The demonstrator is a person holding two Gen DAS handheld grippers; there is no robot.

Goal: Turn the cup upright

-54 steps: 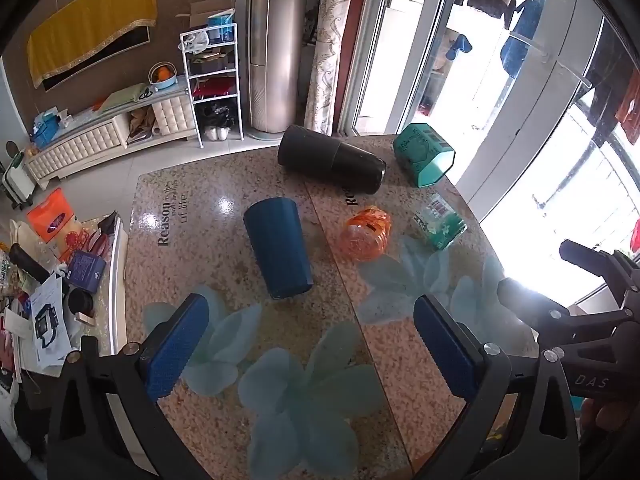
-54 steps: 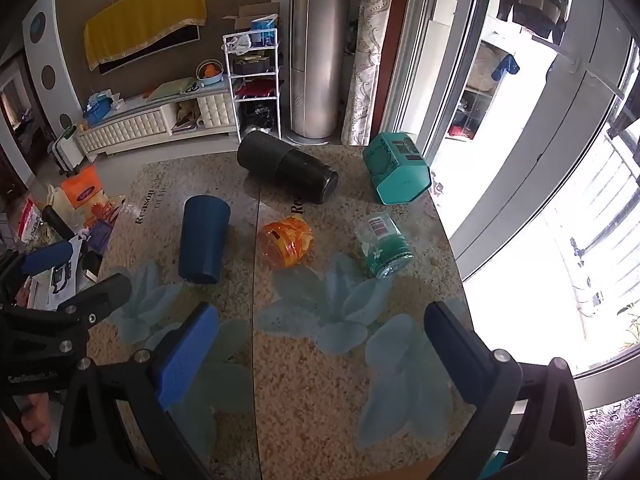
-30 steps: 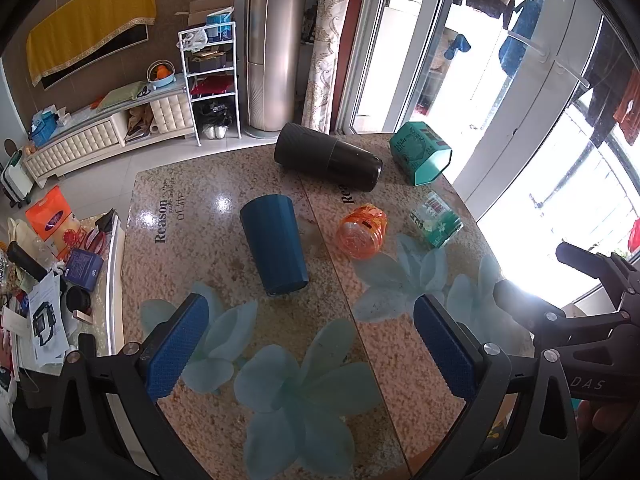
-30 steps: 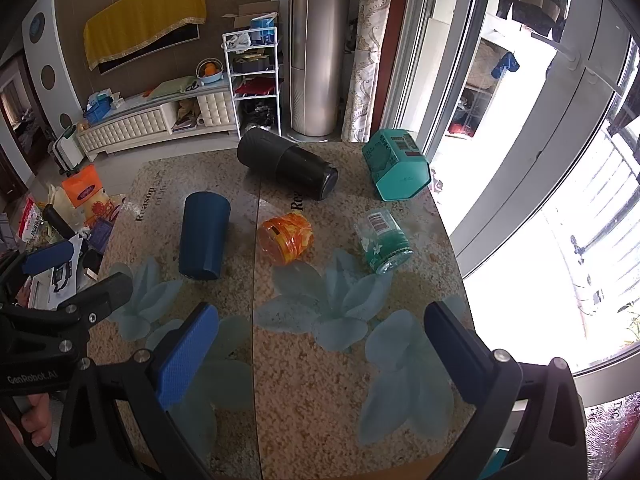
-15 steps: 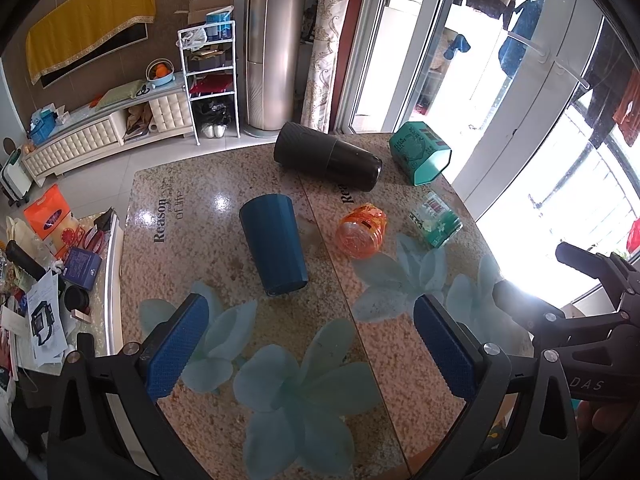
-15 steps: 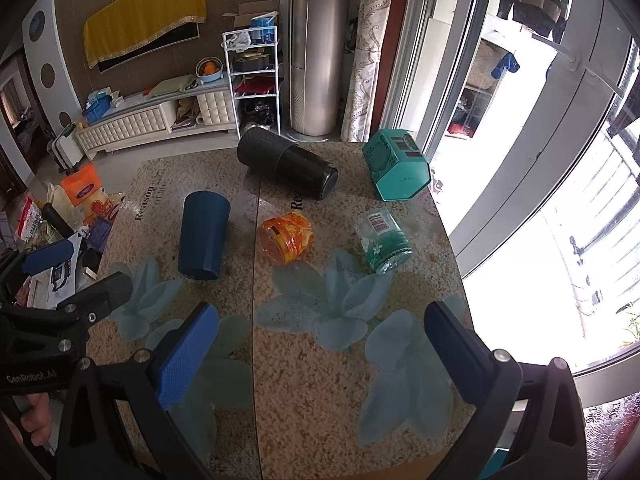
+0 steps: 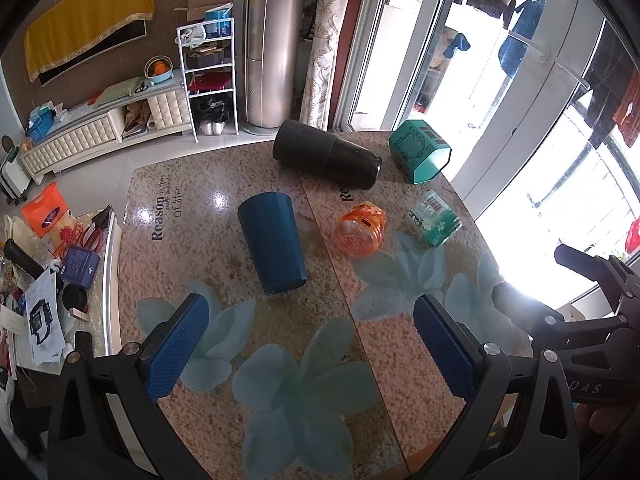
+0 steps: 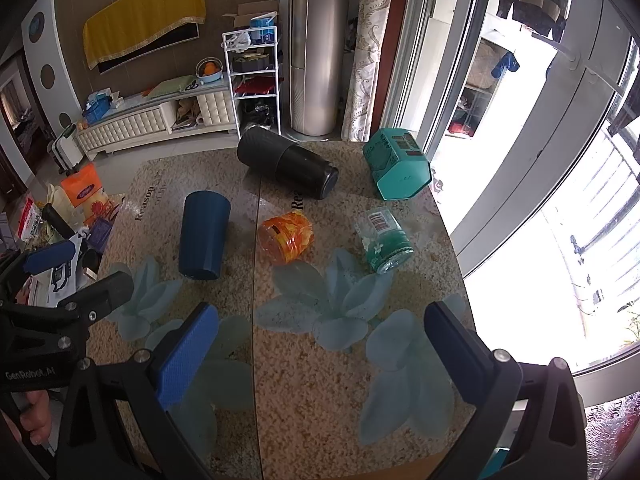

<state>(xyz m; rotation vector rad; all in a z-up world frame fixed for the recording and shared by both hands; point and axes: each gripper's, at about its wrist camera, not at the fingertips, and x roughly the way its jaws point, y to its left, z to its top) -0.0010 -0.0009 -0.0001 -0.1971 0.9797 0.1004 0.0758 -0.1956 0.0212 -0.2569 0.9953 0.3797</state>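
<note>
Blue cup (image 7: 273,242) lies on its side ahead of your left claw (image 7: 308,346), whose jaws are apart and empty like the right claw's (image 8: 320,354); it looks light, rigid, likely slick plastic, so grip across mid-body.

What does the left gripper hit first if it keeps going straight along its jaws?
Probably the blue cup, lying on the table ahead of the open left gripper; depth is unclear, so it might meet bare tabletop first.
</note>
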